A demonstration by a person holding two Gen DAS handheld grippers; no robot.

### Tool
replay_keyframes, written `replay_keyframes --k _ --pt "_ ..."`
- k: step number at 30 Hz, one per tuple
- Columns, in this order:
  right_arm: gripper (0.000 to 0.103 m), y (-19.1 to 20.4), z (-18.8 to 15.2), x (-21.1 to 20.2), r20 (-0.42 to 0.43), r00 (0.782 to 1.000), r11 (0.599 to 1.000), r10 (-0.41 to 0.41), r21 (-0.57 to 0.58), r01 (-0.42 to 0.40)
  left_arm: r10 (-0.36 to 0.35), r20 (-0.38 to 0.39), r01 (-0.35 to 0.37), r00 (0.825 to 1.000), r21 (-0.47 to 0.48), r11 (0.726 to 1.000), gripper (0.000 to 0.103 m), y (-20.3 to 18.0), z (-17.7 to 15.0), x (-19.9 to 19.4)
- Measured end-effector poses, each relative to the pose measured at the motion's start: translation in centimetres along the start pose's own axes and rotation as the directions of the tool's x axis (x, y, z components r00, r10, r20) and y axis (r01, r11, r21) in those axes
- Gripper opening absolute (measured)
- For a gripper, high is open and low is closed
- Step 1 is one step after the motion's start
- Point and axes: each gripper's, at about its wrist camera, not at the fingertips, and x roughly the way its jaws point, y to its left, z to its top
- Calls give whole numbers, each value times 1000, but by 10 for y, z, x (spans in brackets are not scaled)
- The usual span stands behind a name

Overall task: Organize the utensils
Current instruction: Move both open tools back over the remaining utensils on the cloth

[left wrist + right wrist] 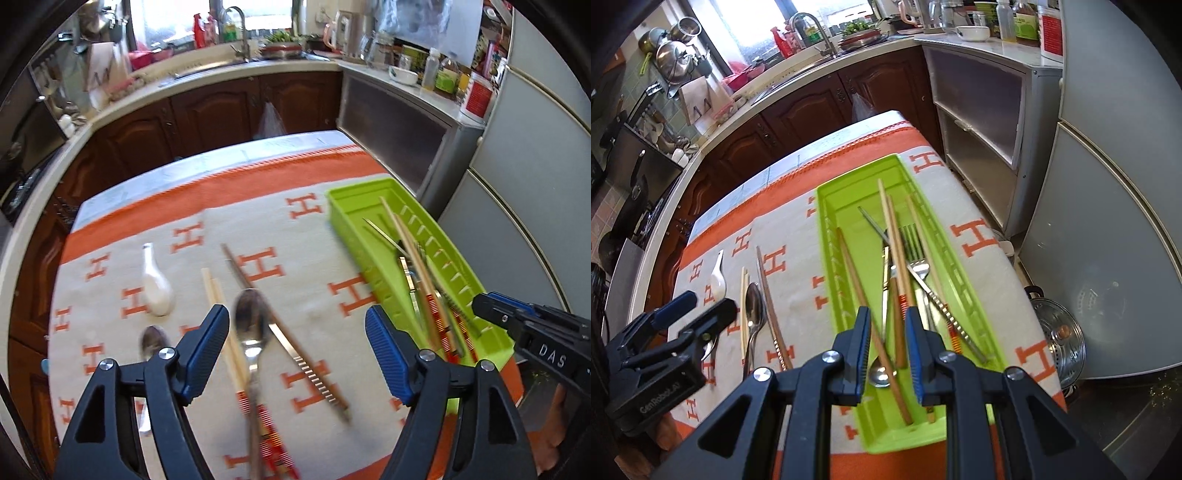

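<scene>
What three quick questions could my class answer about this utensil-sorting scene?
1. True or false: the white spoon lies on the cloth, outside the green tray.
2. The left claw is: A) open, B) shut on a chopstick, C) out of view.
3. Fill in: the fork lies in the ____.

Key: 1 true; 2 A; 3 green tray.

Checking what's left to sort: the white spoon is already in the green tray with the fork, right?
Not quite. The white spoon lies on the cloth, outside the green tray; the left wrist view shows it. The fork is in the tray.
</scene>
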Motion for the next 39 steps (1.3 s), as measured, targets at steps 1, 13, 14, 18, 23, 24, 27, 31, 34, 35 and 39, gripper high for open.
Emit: replay_keyframes --k 1,13,14,18,23,24,27,31,34,35,39 --pt "19 5 -2 -1 -3 1000 1000 0 -10 0 9 9 -9 1000 -2 1000 75 5 -2 -4" --pt "19 64 -14 -1 -31 1000 991 -3 -133 -1 145 86 -142 986 -40 989 80 80 -38 -40" --pt "19 68 -15 -1 -33 999 990 -4 -140 -1 151 87 -147 985 -48 988 80 86 -40 -41" --pt "19 85 -19 -1 -39 999 984 1 -177 -8 178 85 -170 980 -89 981 80 107 -49 -44" --pt "19 102 -23 0 -52 998 977 27 -209 -37 210 69 -198 975 -146 969 80 129 -56 -46" --pt "19 105 -24 0 -59 998 976 38 -213 -49 218 69 -206 973 -156 966 80 133 -59 -48" --pt "19 109 -25 4 -75 995 972 65 -219 -80 247 68 -232 967 -173 957 80 143 -65 -52" --pt "19 108 -23 17 -111 990 973 83 -207 -105 260 32 -249 965 -198 948 83 156 -73 -45" --pt "19 106 -24 27 -135 987 973 89 -198 -115 235 -9 -231 972 -222 947 83 165 -77 -33" --pt "19 106 -24 31 -144 986 973 90 -198 -118 224 -22 -223 974 -228 948 83 167 -79 -28" --pt "19 106 -29 48 -185 979 971 90 -204 -128 171 -82 -187 982 -252 949 83 174 -85 -6"
